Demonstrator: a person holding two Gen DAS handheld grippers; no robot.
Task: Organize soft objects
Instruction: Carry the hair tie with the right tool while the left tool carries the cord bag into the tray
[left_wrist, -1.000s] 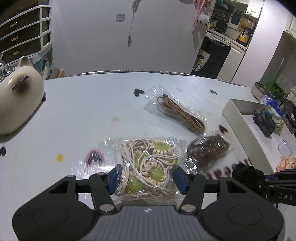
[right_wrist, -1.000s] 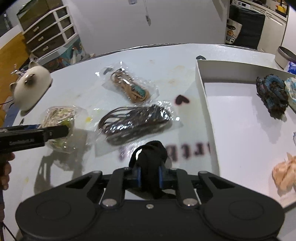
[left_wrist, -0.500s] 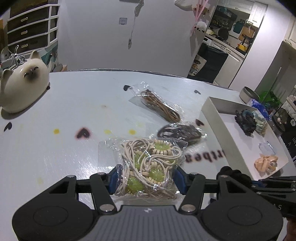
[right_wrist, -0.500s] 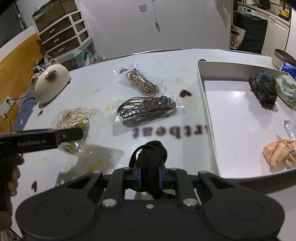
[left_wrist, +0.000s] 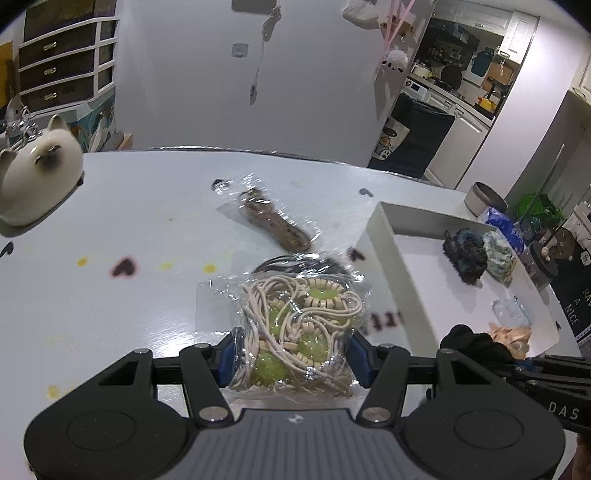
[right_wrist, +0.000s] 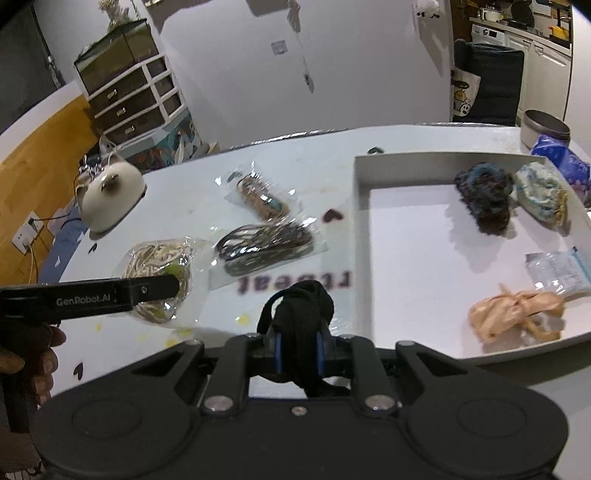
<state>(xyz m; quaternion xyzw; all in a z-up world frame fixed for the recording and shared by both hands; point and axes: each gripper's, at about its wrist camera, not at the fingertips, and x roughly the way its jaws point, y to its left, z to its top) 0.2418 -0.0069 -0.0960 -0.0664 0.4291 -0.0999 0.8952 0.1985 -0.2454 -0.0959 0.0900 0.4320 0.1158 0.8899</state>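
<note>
My left gripper is shut on a clear bag of cream cords with green beads, held above the table; the same bag shows in the right wrist view. My right gripper is shut on a black fabric tie, lifted near the white tray's left wall. The tray holds a dark blue scrunchie, a pale patterned scrunchie, a peach fabric piece and a small clear packet. On the table lie a bag of dark cords and a bag of tan cords.
A cream cat-shaped ceramic pot stands at the table's far left. A metal bowl and a blue packet sit behind the tray. Heart prints and yellow dots mark the white table top. A hand holds the left gripper.
Both grippers have risen and pulled back with their loads, so more of the table and the whole tray come into view. Both grips are unchanged.
</note>
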